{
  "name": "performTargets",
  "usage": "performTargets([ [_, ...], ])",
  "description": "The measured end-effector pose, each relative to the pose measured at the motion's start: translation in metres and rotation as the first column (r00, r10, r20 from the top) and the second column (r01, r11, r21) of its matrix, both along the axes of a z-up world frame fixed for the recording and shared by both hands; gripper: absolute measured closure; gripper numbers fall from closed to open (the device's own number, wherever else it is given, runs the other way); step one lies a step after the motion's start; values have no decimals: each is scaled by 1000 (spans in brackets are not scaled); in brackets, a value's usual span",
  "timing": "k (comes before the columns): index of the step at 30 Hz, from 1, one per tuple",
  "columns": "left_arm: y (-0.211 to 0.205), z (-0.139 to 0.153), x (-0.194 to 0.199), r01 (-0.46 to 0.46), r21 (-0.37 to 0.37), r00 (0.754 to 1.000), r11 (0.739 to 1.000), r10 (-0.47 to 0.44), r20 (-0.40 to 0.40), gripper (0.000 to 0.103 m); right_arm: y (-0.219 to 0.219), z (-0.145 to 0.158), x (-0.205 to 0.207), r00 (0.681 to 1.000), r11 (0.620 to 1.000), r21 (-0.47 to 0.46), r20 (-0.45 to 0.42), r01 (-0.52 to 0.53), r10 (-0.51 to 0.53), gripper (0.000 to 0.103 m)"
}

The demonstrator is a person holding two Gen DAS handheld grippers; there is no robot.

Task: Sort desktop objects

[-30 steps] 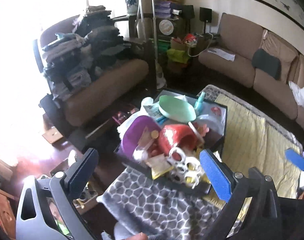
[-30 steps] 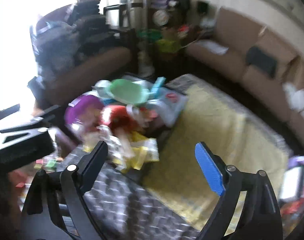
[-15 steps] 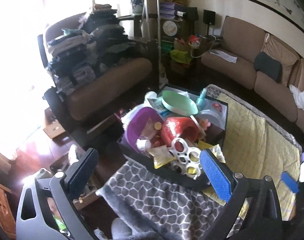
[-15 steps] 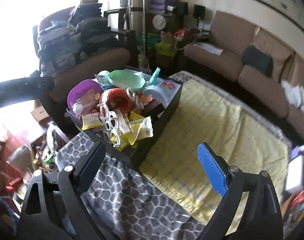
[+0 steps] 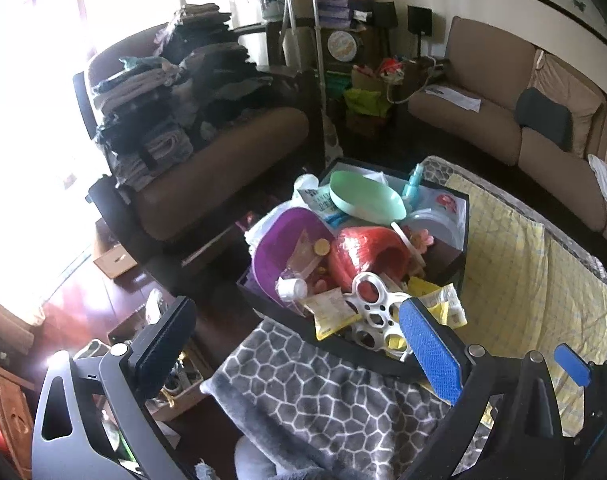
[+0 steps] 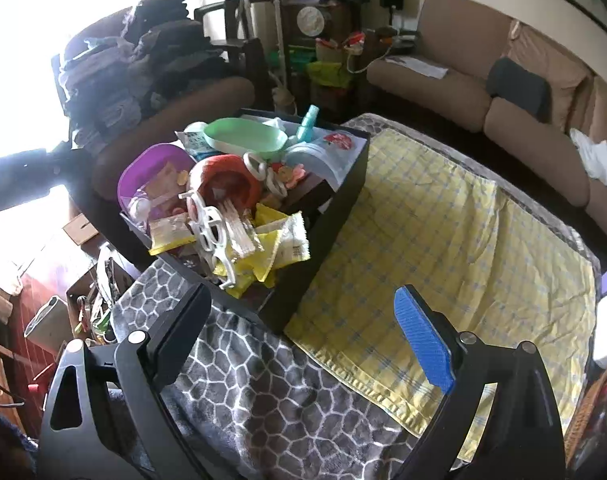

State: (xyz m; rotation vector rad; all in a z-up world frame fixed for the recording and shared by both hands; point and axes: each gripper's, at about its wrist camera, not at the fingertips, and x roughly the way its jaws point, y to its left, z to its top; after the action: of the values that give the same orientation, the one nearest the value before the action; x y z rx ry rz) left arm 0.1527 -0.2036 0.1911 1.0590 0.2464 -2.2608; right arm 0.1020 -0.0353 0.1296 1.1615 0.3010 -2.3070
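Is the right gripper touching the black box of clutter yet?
Apart. In the right wrist view the right gripper hangs open over the grey blanket, with bare blanket between its fingertips and the black box.

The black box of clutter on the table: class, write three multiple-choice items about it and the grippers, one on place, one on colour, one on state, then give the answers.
1. Where does the black box stand?
A. On the sofa
B. On the table, partly on the yellow checked cloth and partly on the grey patterned blanket
C. On the floor

2. What colour is the dish lying on top of the pile at the far end of the box?
A. Pale green
B. Orange
C. Black

3. How do the left gripper and right gripper stand?
A. Both shut on a snack packet
B. Left shut, right open
C. Both open and holding nothing

Answers: B, the box's base meets both fabrics; A, the dish shows pale green in both views; C, each gripper's jaws stand wide apart with nothing between them.
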Motion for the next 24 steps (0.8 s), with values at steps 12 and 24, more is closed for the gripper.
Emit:
performTargets([
  [12, -1, -2, 0, 11, 14, 1000, 1000, -12, 7, 0, -1, 3, 2, 1000, 1000, -6, -5, -4, 4, 10],
  [24, 2, -1, -1, 39, 28, 999, 999, -39, 3, 0, -6, 1, 3, 1000, 1000, -1, -3, -4, 4, 10],
])
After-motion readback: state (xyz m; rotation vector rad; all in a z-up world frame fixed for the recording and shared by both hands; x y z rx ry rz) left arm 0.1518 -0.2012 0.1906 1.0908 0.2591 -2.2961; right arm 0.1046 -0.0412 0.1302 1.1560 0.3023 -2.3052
